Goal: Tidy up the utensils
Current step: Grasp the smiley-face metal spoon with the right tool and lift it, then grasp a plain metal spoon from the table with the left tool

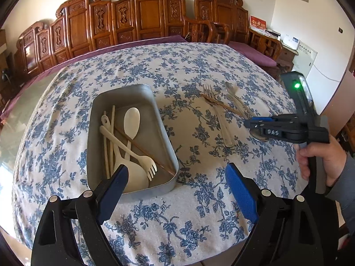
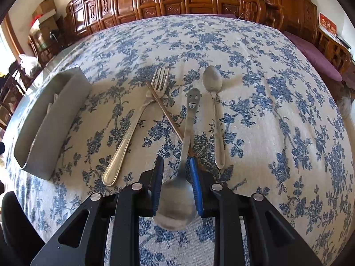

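A metal tray point(image 1: 155, 110) holds several white plastic utensils, among them a spoon point(image 1: 132, 119) and a fork point(image 1: 146, 164), plus one brown chopstick point(image 1: 144, 148). My left gripper point(image 1: 177, 167) hovers open over the tray's near corner, with nothing between its pads. To the right on the cloth lie a metal fork point(image 2: 133, 130), a brown chopstick point(image 2: 164, 110) and a plain metal spoon point(image 2: 216, 119). My right gripper point(image 2: 175, 159) is shut on the smiley-handled spoon point(image 2: 188, 119). Its bowl sits between the blue pads and its handle points away across the chopstick.
A blue-flowered cloth point(image 2: 277, 110) covers the table, and bare glass shows at its left edge point(image 1: 20, 102). Carved wooden benches point(image 1: 144, 17) with purple cushions stand behind. In the right wrist view the tray point(image 2: 51, 115) is at the left. A person's hand point(image 1: 319, 161) holds the right gripper point(image 1: 247, 123).
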The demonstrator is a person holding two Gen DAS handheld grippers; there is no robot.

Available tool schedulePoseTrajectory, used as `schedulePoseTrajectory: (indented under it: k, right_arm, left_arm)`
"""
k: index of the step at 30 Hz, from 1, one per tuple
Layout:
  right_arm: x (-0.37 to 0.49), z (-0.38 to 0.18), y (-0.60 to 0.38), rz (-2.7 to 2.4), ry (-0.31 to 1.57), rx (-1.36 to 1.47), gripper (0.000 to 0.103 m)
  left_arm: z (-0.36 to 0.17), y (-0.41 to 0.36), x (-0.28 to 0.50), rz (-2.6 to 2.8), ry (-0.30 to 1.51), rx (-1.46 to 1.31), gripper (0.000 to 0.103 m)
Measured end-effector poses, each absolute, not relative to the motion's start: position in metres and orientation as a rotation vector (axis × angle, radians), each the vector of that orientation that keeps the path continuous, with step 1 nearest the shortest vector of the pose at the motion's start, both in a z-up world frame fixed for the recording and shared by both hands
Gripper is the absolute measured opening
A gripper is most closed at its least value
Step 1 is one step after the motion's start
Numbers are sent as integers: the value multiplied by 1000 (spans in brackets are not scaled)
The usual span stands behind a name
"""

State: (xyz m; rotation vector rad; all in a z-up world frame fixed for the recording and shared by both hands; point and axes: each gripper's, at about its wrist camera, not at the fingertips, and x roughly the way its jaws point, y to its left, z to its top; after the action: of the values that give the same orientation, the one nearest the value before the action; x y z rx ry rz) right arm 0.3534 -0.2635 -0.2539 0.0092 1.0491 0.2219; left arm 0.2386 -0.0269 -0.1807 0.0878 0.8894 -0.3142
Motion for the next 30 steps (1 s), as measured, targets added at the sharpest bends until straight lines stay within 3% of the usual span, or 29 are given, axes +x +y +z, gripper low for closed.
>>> schedulePoseTrajectory:
  k: [8, 11, 14, 30]
  right_arm:
    - [366, -256, -252, 147, 1040, -37, 24]
    - [369, -257, -252, 84, 1037, -39, 11]
    - [369, -257, -253, 72, 1033, -45, 7]
    - [336, -197, -326, 157, 892, 18, 7]
  left_arm:
    - [-186, -30, 242, -307, 906, 82, 85]
    - [-187, -33, 242, -307, 907, 86, 85]
    - [-188, -37, 244, -305, 910, 86, 85]
    - [-193, -93, 269, -356, 928, 139, 85]
